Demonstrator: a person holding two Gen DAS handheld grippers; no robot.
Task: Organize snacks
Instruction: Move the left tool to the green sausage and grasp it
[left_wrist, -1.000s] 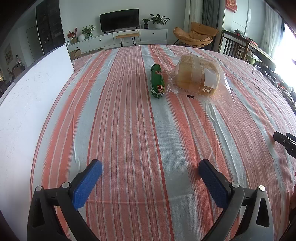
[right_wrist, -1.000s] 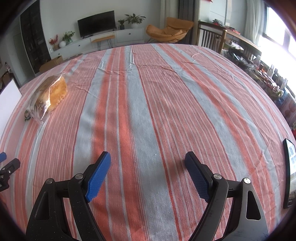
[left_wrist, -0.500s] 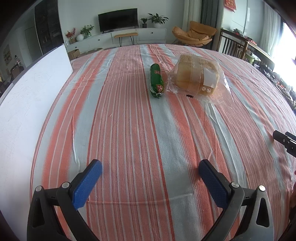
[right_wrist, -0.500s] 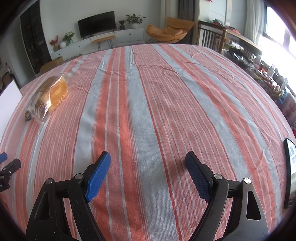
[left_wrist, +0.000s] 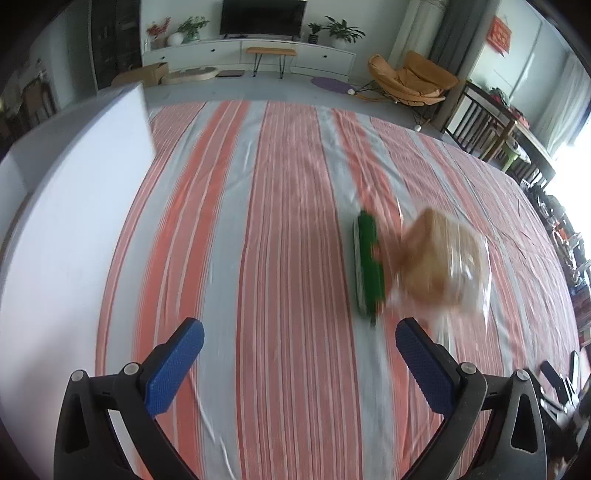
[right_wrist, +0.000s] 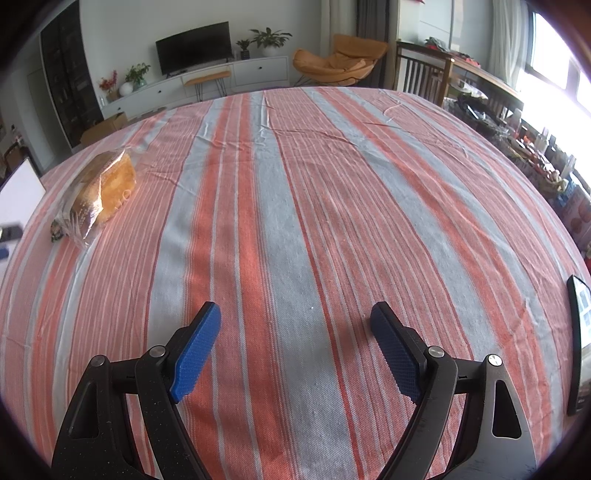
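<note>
A green snack tube (left_wrist: 367, 267) lies on the striped tablecloth (left_wrist: 288, 229), blurred by motion, with a bagged loaf of bread (left_wrist: 441, 269) right beside it. My left gripper (left_wrist: 295, 356) hovers open just short of the tube, nothing between its blue pads. In the right wrist view the same loaf of bread (right_wrist: 105, 190) lies far left on the cloth, the tube mostly hidden behind it. My right gripper (right_wrist: 295, 349) stands open and empty over bare cloth.
A white box (left_wrist: 70, 206) stands along the table's left side. A dark flat device (right_wrist: 580, 339) lies at the right edge. Chairs and cluttered shelves stand beyond the table's far right. Part of the other gripper (left_wrist: 557, 380) shows low right.
My left gripper has swept forward and upward toward the green tube and bread, which now sit much closer and right of centre. The right gripper has stayed still.
</note>
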